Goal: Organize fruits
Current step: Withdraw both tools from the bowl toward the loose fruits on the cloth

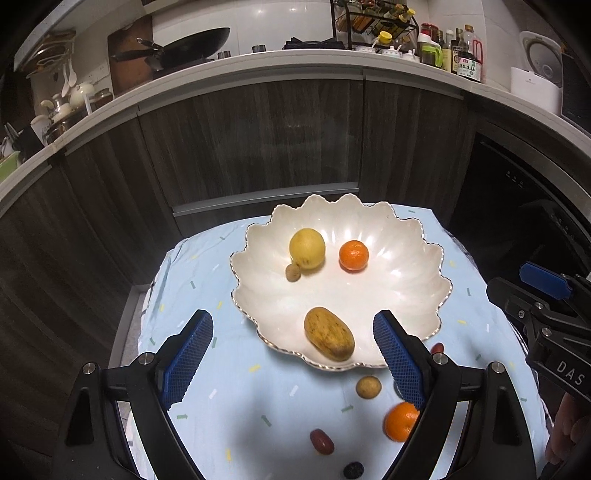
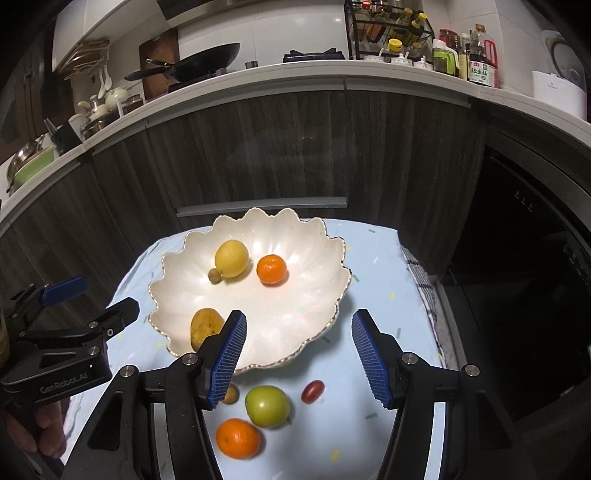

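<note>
A white scalloped bowl sits on a light blue cloth. It holds a yellow lemon, an orange mandarin, a small brown fruit and an oblong brown-yellow fruit. On the cloth in front lie another mandarin, a green fruit, a small tan fruit, red fruits and a dark one. My left gripper is open and empty over the bowl's near rim. My right gripper is open and empty above the loose fruit.
The blue cloth covers a small table in front of dark wooden cabinets. A counter above holds a wok, bottles and a spice rack. A dark appliance stands at the right.
</note>
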The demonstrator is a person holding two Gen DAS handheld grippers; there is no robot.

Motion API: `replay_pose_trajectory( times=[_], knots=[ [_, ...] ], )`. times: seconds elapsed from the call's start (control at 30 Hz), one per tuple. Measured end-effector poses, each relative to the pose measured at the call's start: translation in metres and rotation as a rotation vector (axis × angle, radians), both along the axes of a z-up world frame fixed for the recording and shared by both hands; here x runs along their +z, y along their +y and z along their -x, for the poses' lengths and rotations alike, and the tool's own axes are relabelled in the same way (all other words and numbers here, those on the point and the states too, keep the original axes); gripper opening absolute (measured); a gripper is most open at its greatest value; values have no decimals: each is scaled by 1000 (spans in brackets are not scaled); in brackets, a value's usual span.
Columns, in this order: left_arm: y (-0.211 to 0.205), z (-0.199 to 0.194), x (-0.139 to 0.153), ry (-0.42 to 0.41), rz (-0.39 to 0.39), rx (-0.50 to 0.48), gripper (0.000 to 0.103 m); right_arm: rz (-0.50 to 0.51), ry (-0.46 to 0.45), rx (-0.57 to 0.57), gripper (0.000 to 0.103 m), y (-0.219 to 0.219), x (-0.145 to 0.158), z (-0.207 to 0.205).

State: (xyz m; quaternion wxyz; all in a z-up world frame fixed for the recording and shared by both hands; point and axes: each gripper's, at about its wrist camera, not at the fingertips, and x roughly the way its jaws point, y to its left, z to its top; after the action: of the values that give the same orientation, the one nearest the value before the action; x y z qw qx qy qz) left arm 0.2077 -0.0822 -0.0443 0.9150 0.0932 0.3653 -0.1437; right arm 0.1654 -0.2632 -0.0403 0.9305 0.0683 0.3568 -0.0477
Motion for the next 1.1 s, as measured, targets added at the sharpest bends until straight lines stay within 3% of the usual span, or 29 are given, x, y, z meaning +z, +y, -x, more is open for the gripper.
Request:
replay_pose_trajectory(
  times=[0.3,0.47,1.1],
  knots=[
    [1,20,5,-10,1,2,89,18,-18,-16,60,0,5,17],
    [1,28,6,-17,-1,3,91,29,-36,-33,70,-1,7,28],
    [2,69,-9,-27,-6,38,95,46,-30,-12,76,-3,-4,55]
  ],
)
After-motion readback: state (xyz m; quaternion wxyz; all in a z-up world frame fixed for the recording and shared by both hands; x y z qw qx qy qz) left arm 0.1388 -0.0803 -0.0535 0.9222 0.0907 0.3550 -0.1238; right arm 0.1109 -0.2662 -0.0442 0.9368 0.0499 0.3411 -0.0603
